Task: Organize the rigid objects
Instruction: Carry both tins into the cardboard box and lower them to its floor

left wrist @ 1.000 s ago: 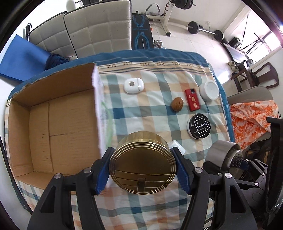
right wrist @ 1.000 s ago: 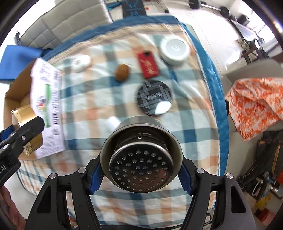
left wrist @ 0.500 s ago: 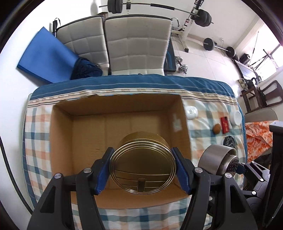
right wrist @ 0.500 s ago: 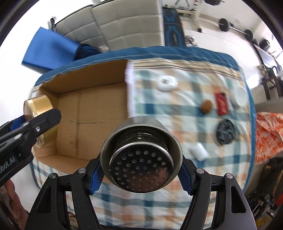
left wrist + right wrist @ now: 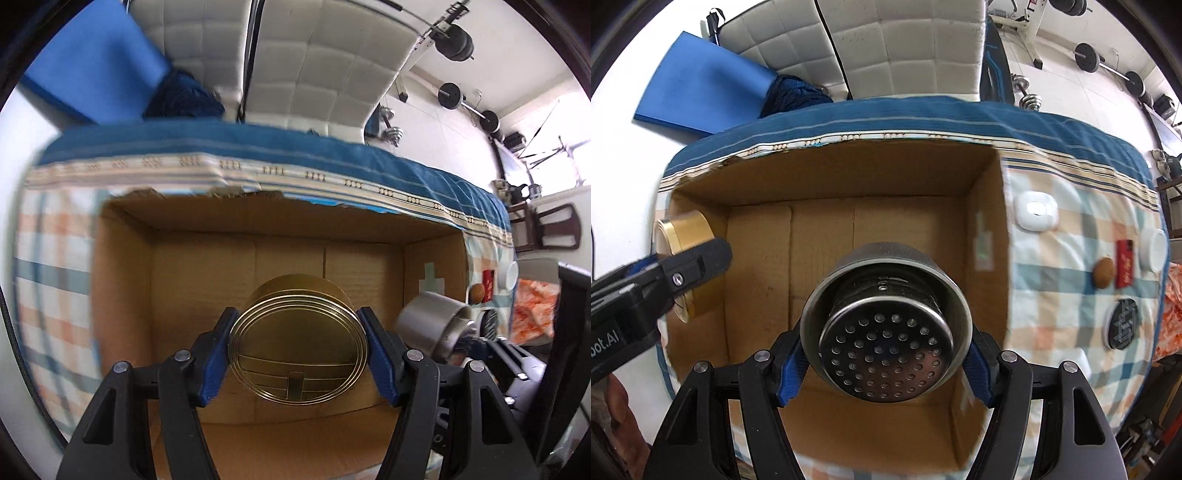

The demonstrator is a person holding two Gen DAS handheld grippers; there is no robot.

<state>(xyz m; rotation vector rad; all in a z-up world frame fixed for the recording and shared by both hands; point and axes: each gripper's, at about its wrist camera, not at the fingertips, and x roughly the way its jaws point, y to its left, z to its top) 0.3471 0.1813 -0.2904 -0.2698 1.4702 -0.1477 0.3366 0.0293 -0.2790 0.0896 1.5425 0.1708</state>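
My left gripper point(image 5: 297, 354) is shut on a round gold tin point(image 5: 297, 347) and holds it over the open cardboard box point(image 5: 207, 258). My right gripper point(image 5: 884, 347) is shut on a steel perforated strainer cup point(image 5: 886, 332) and holds it over the same box point(image 5: 820, 236). In the right wrist view the gold tin point(image 5: 685, 236) sits at the box's left wall. In the left wrist view the steel cup point(image 5: 430, 328) hangs at the box's right side. The visible box floor is bare.
On the checked cloth right of the box lie a white square device point(image 5: 1036, 212), a brown nut-like object point(image 5: 1104, 272), a red packet point(image 5: 1125, 263), a white round lid point(image 5: 1152, 250) and a black round tin point(image 5: 1123, 325). White chairs stand behind the table.
Both grippers have moved left from above the cloth to above the box, still holding the tin and the cup. The box now fills both views and looks closer.
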